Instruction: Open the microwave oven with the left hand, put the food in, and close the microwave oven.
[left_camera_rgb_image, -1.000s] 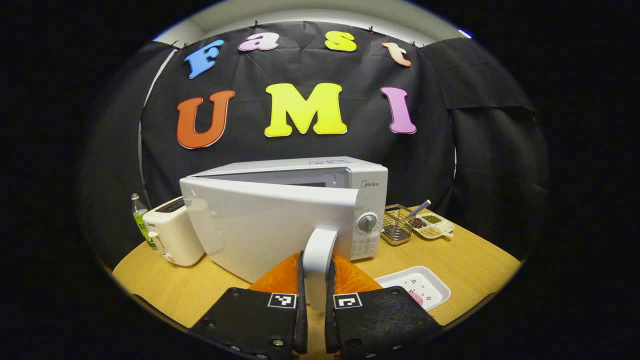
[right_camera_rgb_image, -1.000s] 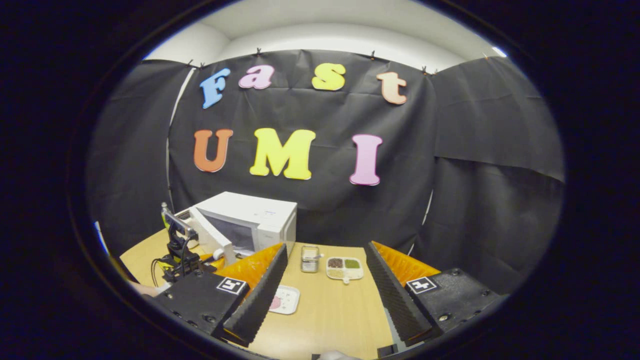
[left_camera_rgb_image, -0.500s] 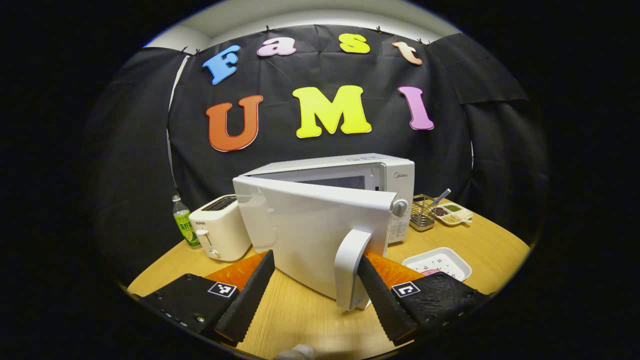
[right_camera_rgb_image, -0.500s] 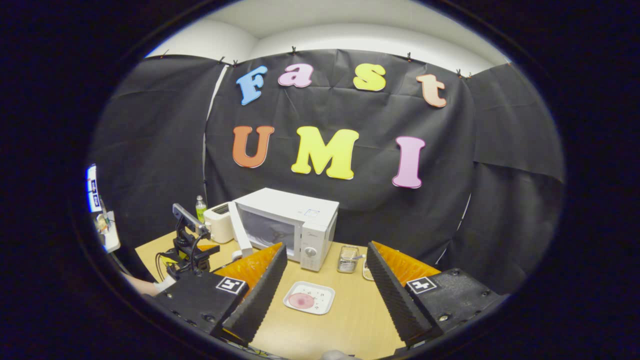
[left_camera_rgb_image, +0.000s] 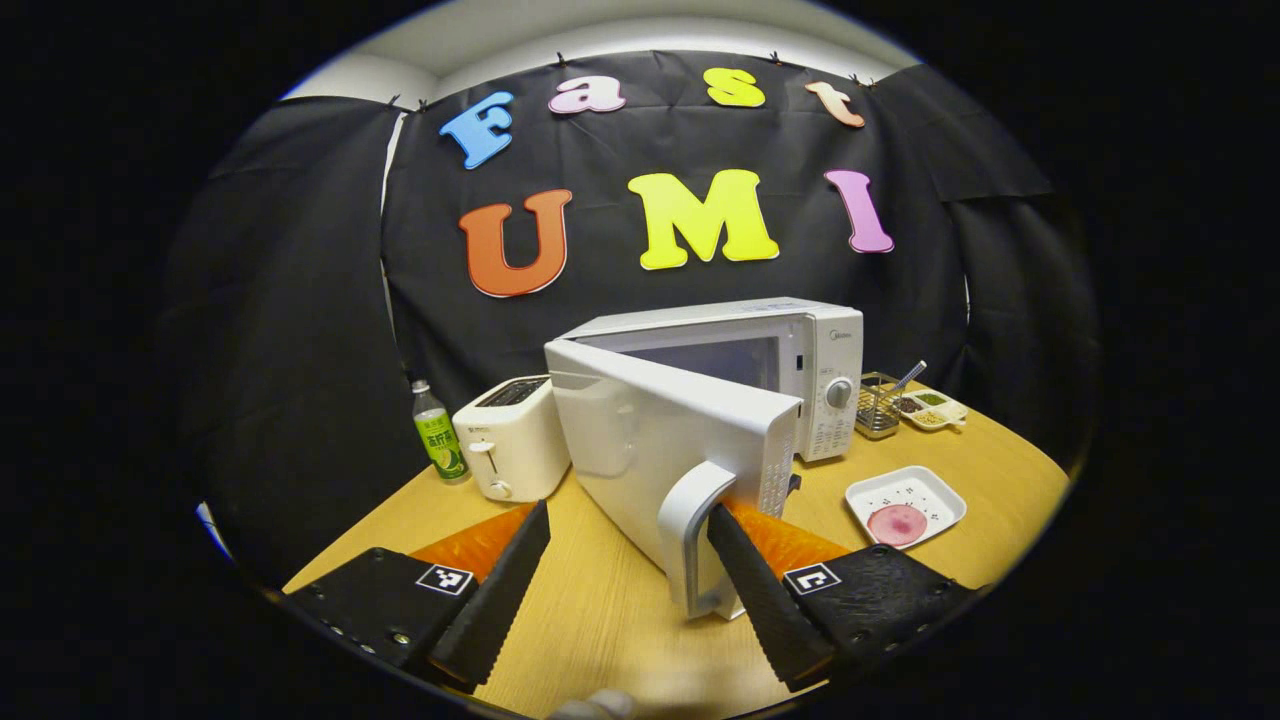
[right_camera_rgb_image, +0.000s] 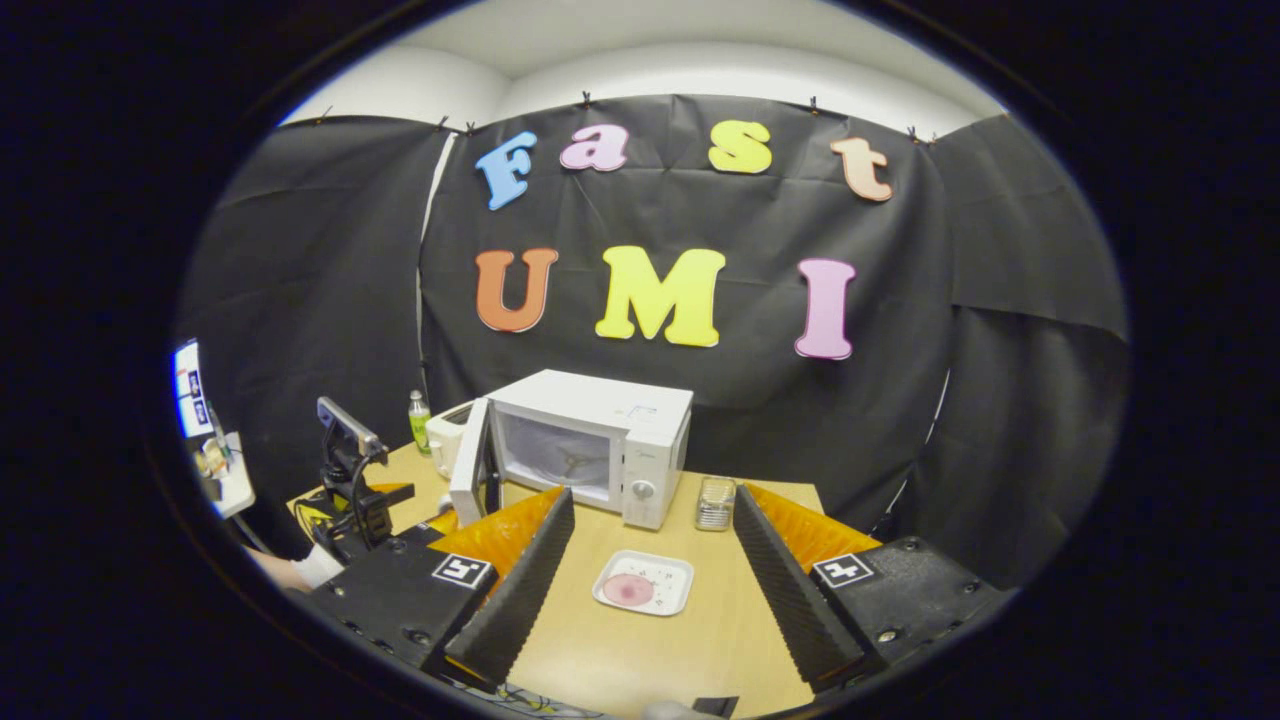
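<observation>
The microwave oven stood on the wooden table with its door swung partly open, the upright door handle lying between the spread fingers of the left gripper and hard against the inner face of the right-hand finger; whether the two touched could not be made out. That gripper's jaws were wide and held nothing. The food, a pink round on a white tray, sat on the table straight ahead of the right gripper, between the lines of its two fingers and a little beyond their tips, with the oven's open cavity farther ahead and slightly left. The right gripper's jaws were also wide and empty, and it appeared the nearer of the two to the tray, which looked longer across the jaws than along them. The cavity floor was dim behind the door edge, and the tray's near rim lay clear of both fingers.
</observation>
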